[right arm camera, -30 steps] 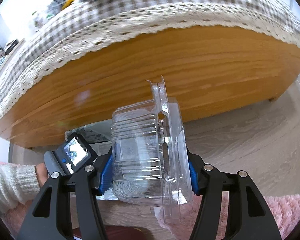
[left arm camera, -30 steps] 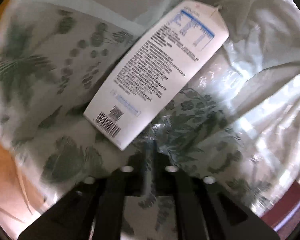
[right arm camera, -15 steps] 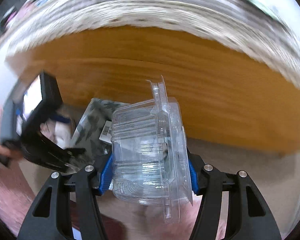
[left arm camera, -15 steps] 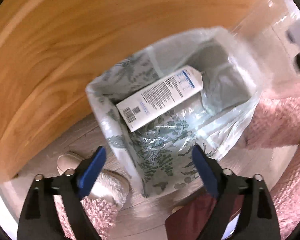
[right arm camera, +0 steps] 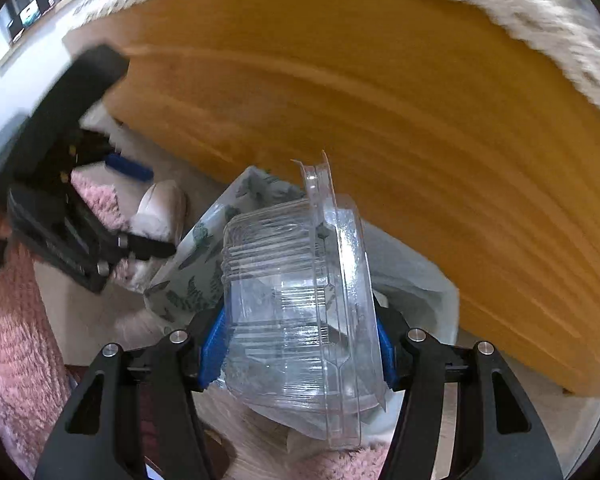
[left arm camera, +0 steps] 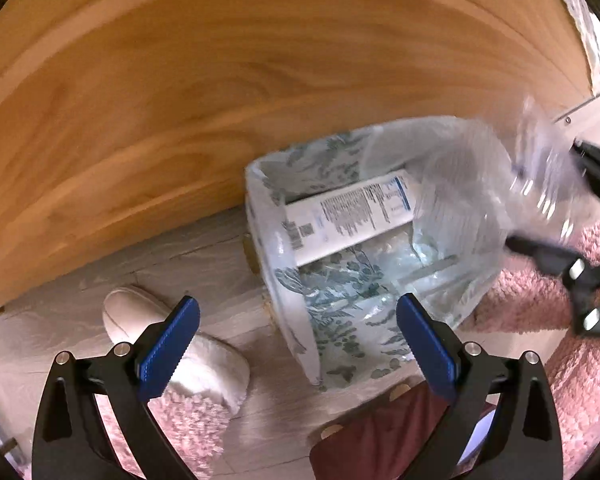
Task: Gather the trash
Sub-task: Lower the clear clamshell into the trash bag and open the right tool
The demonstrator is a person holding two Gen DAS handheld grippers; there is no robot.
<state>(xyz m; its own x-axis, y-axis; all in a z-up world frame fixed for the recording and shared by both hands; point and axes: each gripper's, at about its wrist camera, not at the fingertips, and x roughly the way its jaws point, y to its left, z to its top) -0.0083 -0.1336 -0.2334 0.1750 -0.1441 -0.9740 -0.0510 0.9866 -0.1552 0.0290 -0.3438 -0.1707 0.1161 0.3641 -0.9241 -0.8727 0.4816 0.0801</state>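
Clear plastic clamshell [right arm camera: 300,312] is gripped by the right claw [right arm camera: 298,344] above the bin [left arm camera: 296,320]; left claw [left arm camera: 296,344] gapes empty, just opened.

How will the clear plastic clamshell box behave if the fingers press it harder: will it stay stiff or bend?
The clear clamshell box looks thin-walled and empty, so it is probably very light and would likely buckle under a harder squeeze. Its ribbed sides may give some stiffness. The glossy plastic could slip, though the right gripper holds it between both pads now.
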